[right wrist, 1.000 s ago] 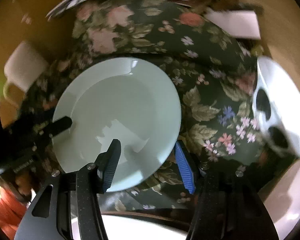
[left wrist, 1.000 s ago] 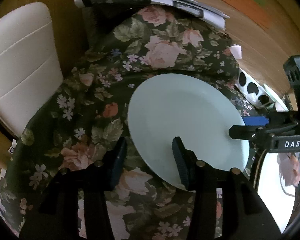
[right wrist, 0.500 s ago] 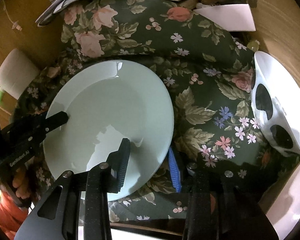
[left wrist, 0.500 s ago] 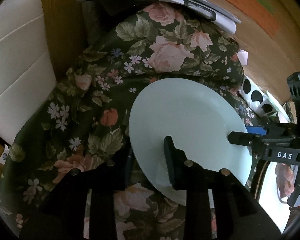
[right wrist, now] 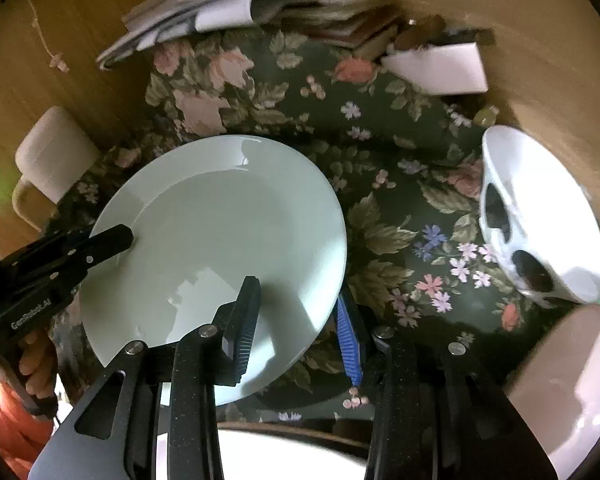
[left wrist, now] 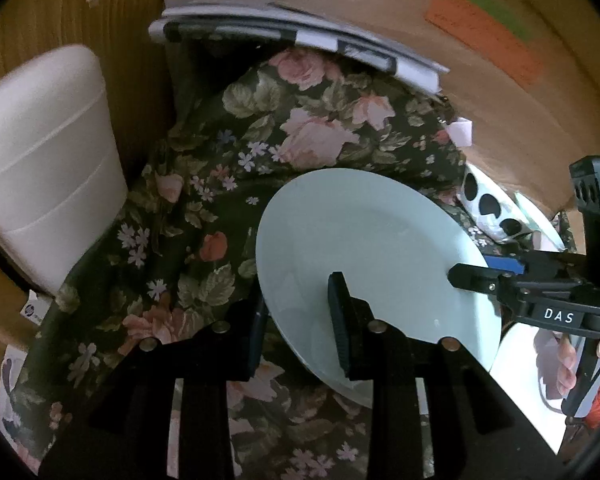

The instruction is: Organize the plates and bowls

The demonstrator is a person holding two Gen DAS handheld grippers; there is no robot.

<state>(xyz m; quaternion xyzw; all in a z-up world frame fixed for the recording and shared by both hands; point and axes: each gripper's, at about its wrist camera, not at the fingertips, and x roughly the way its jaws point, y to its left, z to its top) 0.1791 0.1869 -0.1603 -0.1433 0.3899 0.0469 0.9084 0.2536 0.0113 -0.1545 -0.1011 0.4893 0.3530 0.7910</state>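
A pale green plate hangs tilted just over the flowered tablecloth, held from two sides. My left gripper is shut on its near-left rim, one finger above the plate and one below. My right gripper is shut on the opposite rim the same way, its blue pad under the edge. In the right wrist view the plate fills the middle, with the left gripper biting its left rim. The right gripper shows at the plate's right edge in the left wrist view.
A white bowl with black spots lies on its side on the cloth to the right. A white plate sits below the grippers. Stacked papers and a white box lie at the far edge. A white chair stands to the left.
Both grippers' jaws have closed onto the plate's rim. The plate has since tipped and come up a little off the cloth.
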